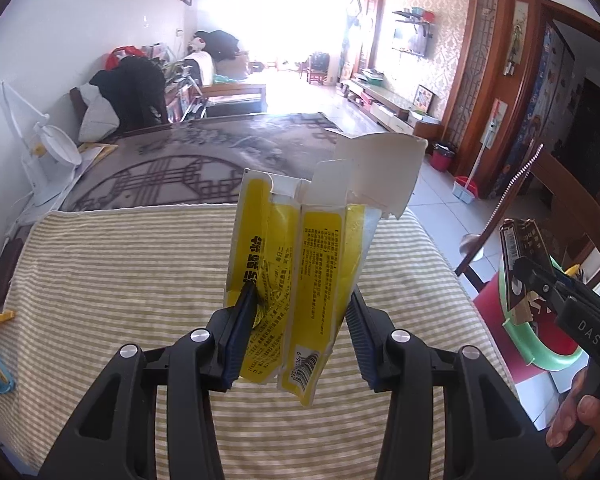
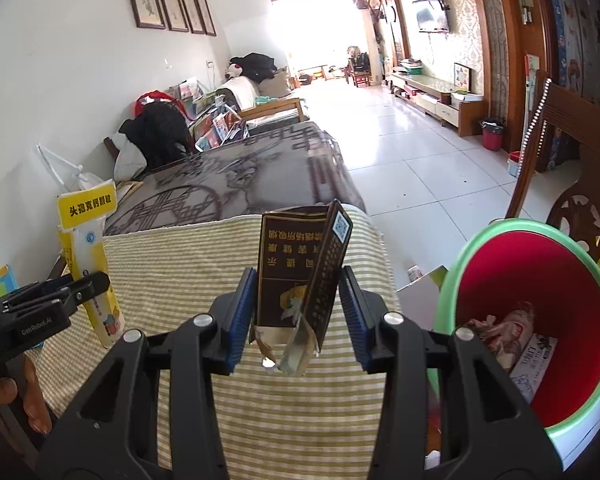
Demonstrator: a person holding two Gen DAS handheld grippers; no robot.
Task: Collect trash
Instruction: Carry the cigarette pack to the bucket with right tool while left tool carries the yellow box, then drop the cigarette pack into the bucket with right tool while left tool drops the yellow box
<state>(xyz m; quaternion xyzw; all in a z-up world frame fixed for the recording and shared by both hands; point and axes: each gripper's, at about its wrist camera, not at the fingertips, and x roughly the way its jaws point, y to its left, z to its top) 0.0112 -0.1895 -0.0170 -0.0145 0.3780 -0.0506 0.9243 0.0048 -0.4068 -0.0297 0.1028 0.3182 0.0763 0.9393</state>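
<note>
Trash fills both our grippers: the left gripper [image 1: 298, 334] clenches a crumpled yellow carton [image 1: 296, 276], which stands upright in the centre of the left wrist view with its torn white flap up near the middle of the frame; the left blue pad bites into the carton's lower edge, while the right pad sits just beside its other side. In the right wrist view, the right gripper [image 2: 298, 316] grasps a dark brown cigarette pack [image 2: 300, 276], squashed and upright in the middle of the frame, above the striped green-and-white cloth [image 2: 204, 256] that covers the table.

At the lower right of the right wrist view stands the red bin [image 2: 540, 276] with its pale green rim, close beside the right gripper; wrappers and a printed box lie at its bottom. The same bin shows at the right edge of the left wrist view, with the right gripper and its pack held over the rim.

At the left edge of the right wrist view we see the left gripper and the yellow carton from the side, with fingers of our left hand [image 2: 16, 396] below it
</note>
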